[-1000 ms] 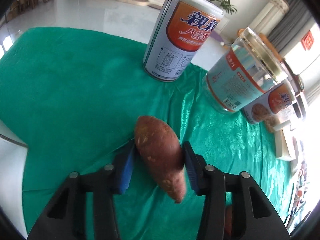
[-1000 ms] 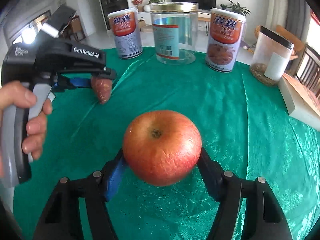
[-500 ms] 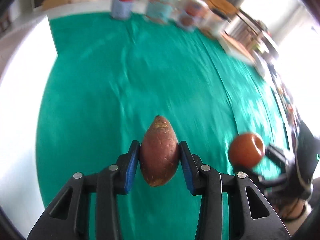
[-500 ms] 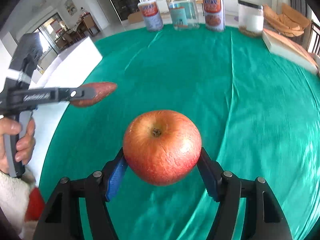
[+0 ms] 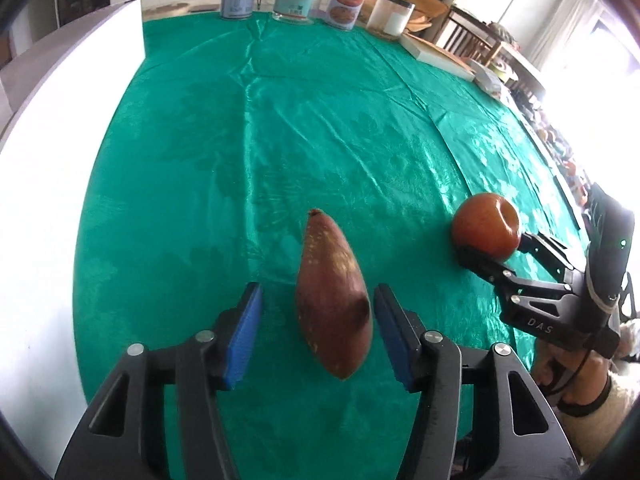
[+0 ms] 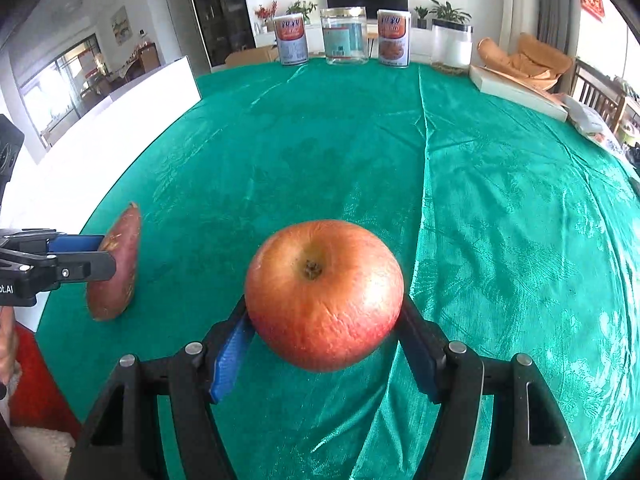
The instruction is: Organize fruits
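A reddish-brown sweet potato [image 5: 332, 300] lies on the green cloth between the jaws of my left gripper [image 5: 318, 332], which stands open with gaps on both sides. It also shows in the right wrist view [image 6: 116, 268], resting on the cloth beside the left gripper [image 6: 76, 256]. My right gripper [image 6: 324, 344] is shut on a red apple [image 6: 324, 294], stem end facing the camera. In the left wrist view the apple [image 5: 486, 227] sits at the cloth surface, to the right of the sweet potato.
The green cloth [image 6: 400, 152] covers a round table. Two cans [image 6: 293, 40] [image 6: 394, 38], a glass jar [image 6: 345, 35] and a white-filled jar [image 6: 452, 46] stand at the far edge. A flat box [image 6: 520, 92] lies at far right. A white board [image 5: 52, 152] lies along the left.
Both grippers drew back from the jars to the near side of the table. My left gripper opened and the sweet potato now rests on the cloth. The right keeps the apple.
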The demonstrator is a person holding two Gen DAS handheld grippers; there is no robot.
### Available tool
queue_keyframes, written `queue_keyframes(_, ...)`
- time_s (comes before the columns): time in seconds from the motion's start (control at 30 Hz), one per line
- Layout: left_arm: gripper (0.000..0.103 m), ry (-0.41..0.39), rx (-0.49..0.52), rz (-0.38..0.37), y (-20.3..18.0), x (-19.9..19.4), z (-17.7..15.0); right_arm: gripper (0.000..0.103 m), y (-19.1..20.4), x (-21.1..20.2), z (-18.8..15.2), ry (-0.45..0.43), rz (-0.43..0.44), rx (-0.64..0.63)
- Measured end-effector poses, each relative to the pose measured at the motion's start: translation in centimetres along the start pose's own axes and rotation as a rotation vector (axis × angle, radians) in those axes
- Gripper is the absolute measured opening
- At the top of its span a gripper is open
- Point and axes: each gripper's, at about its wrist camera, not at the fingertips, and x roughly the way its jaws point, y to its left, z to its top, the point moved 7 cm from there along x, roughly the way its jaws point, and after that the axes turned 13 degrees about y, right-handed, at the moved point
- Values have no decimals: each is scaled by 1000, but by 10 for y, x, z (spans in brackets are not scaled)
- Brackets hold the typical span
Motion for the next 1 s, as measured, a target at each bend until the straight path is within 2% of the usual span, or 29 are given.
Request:
queue_keyframes(0.07, 72, -8, 3, 6, 4, -3, -4, 70, 2, -2, -4, 5, 4, 8)
queue_keyframes(0.2, 79, -17, 18, 34, -2, 1, -9, 74, 0, -6, -8, 26, 17, 23)
queue_keyframes(0.33, 90, -36, -22, 76, -9, 7, -24, 83, -4, -19, -27, 20, -7, 70)
queue_keyframes(0.47, 92, -37, -62, 131, -16, 19, -42, 84, -3, -23, -50, 19, -49, 73)
queue_keyframes(0.63, 100, -61, -7, 265, -27, 28, -46, 91, 2, -17, -60, 5, -121, 46)
queue_keyframes(0.77, 103, -74, -5, 255, -25, 29, -47, 103, 4, -14, -64, -17, -122, 44)
queue_keyframes(1.0, 103, -92, 1, 260, -25, 29, -47, 103, 5, -13, -62, -63, -128, 41)
